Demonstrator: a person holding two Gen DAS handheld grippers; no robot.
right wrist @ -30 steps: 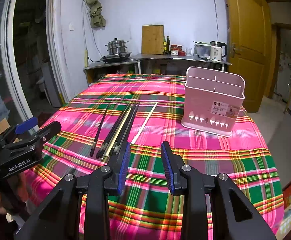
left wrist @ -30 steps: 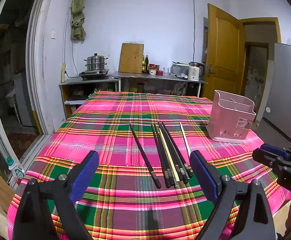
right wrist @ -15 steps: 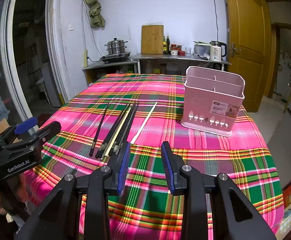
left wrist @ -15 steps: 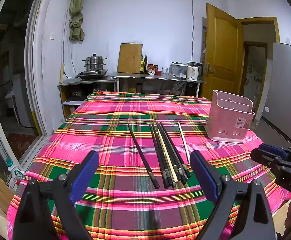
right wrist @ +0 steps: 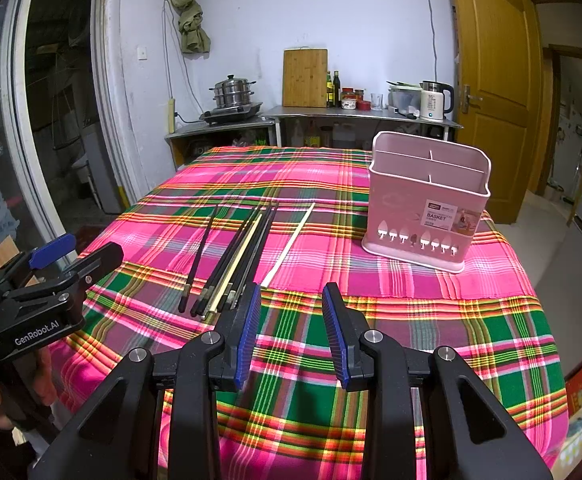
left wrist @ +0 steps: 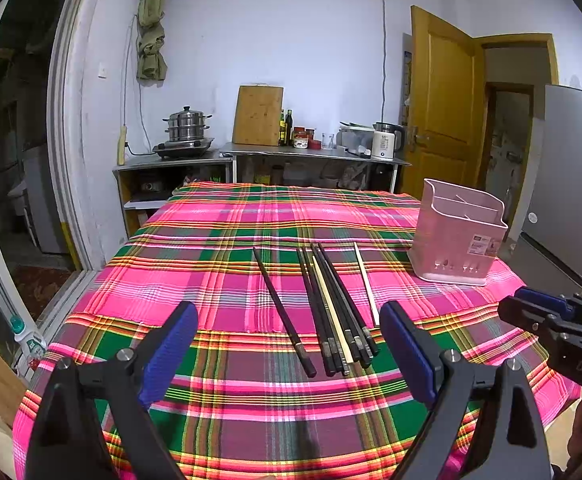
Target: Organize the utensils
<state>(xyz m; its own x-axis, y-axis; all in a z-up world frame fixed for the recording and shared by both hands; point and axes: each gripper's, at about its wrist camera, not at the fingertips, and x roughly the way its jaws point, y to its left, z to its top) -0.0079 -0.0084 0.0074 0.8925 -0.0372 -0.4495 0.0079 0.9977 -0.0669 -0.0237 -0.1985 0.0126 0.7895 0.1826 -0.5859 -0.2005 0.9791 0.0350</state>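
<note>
Several chopsticks lie side by side on the plaid tablecloth: a lone black one (left wrist: 281, 310), a bundle of black ones with a pale one among them (left wrist: 333, 306), and a lone pale one (left wrist: 365, 283). They show in the right wrist view too (right wrist: 237, 256). A pink divided utensil basket (left wrist: 457, 234) (right wrist: 425, 206) stands upright to their right. My left gripper (left wrist: 289, 334) is wide open and empty, above the table just short of the chopsticks' near ends. My right gripper (right wrist: 291, 312) is partly open and empty, near the front edge right of the chopsticks.
The table (left wrist: 219, 248) is covered by a pink and green plaid cloth. Behind it stand metal counters with a steamer pot (left wrist: 187, 128), a cutting board (left wrist: 258, 115), bottles and a kettle (left wrist: 385, 146). A yellow door (left wrist: 441, 116) is open at the right.
The left wrist view has shifted slightly, so the chopsticks and basket sit a little lower and further left in it. Both grippers keep their openings; nothing on the table moved.
</note>
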